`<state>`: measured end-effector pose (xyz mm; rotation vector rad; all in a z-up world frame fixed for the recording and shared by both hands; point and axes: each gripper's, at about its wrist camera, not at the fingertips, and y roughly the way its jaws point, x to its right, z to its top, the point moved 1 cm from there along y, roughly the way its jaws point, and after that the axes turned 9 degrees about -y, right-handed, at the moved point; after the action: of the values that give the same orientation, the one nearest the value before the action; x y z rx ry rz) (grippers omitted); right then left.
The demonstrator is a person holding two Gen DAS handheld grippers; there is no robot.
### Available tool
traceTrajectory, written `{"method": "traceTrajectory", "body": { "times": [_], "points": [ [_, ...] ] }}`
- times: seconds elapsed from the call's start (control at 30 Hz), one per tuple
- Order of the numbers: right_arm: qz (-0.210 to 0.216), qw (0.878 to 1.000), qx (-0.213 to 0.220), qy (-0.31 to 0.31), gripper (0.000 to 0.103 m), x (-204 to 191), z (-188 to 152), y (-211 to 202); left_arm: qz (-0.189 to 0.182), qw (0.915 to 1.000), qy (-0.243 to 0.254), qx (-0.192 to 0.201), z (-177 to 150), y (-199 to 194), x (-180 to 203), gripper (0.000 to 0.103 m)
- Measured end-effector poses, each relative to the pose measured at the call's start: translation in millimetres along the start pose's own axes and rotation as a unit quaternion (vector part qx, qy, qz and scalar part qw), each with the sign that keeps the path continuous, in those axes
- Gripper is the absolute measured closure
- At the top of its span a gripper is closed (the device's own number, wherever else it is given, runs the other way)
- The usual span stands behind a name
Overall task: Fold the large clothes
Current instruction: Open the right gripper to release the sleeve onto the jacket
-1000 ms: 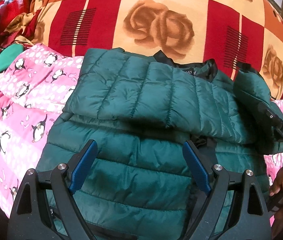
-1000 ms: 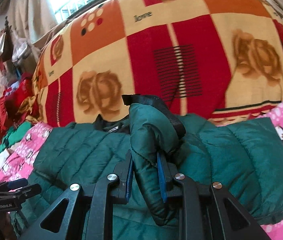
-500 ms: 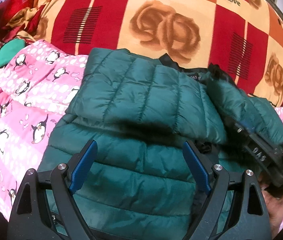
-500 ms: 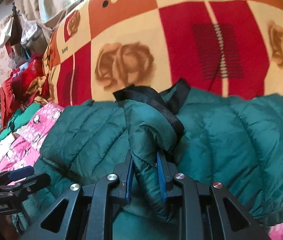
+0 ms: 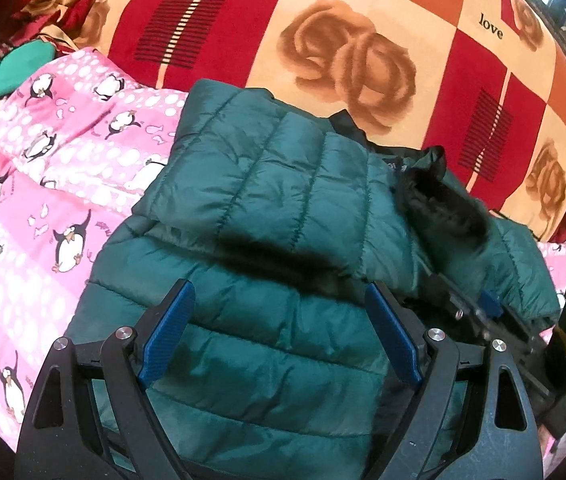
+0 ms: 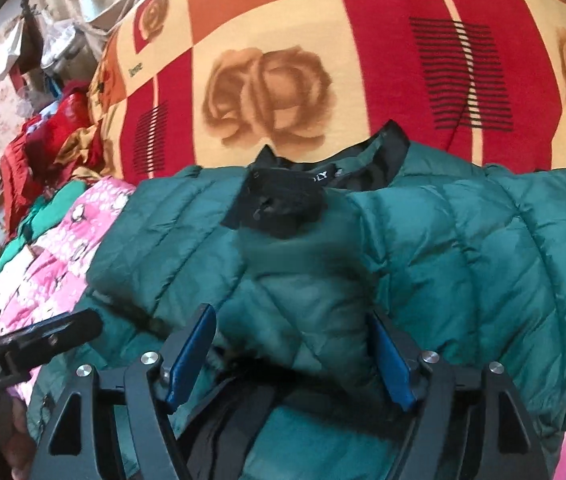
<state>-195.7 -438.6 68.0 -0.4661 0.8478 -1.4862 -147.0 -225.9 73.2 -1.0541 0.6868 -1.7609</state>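
Note:
A dark green quilted puffer jacket lies on a pink penguin blanket, its left sleeve folded across the chest. My left gripper is open and empty just above the jacket's lower body. My right gripper is open, with the right sleeve lying loose between its blue pads, the black cuff resting near the collar. The right gripper also shows in the left wrist view at the jacket's right edge.
A red, orange and cream rose-print blanket rises behind the jacket. A heap of red and green clothes lies at the far left. The left gripper's finger shows at the left of the right wrist view.
My right gripper carried the right sleeve leftward over the chest, then opened and let it go. The left gripper stayed open over the jacket's lower body.

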Motion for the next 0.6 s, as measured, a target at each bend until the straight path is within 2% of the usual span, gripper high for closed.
{"method": "traceTrajectory", "body": {
  "times": [0.2, 0.37, 0.5, 0.6],
  "points": [
    [0.011, 1.000, -0.003, 0.009, 0.030, 4.2, -3.3, -23.0, -0.042, 0.9989, -0.007, -0.018, 5.6, 1.1, 15.5, 0.016],
    [-0.016, 1.000, 0.015, 0.009, 0.030, 25.4, 1.7, -59.8, -0.098, 0.9926, -0.041, -0.059, 12.4, 12.7, 32.8, 0.016],
    [-0.044, 0.997, 0.040, 0.045, 0.030, 56.8, 2.2, -92.0, -0.138, 0.9857, -0.063, -0.074, 14.5, 17.0, 52.8, 0.016],
    [-0.061, 0.995, 0.049, 0.065, 0.030, 78.1, 1.1, -105.4, -0.138, 0.9861, -0.055, -0.074, 15.3, 22.2, 73.4, 0.016]
  ]
}}
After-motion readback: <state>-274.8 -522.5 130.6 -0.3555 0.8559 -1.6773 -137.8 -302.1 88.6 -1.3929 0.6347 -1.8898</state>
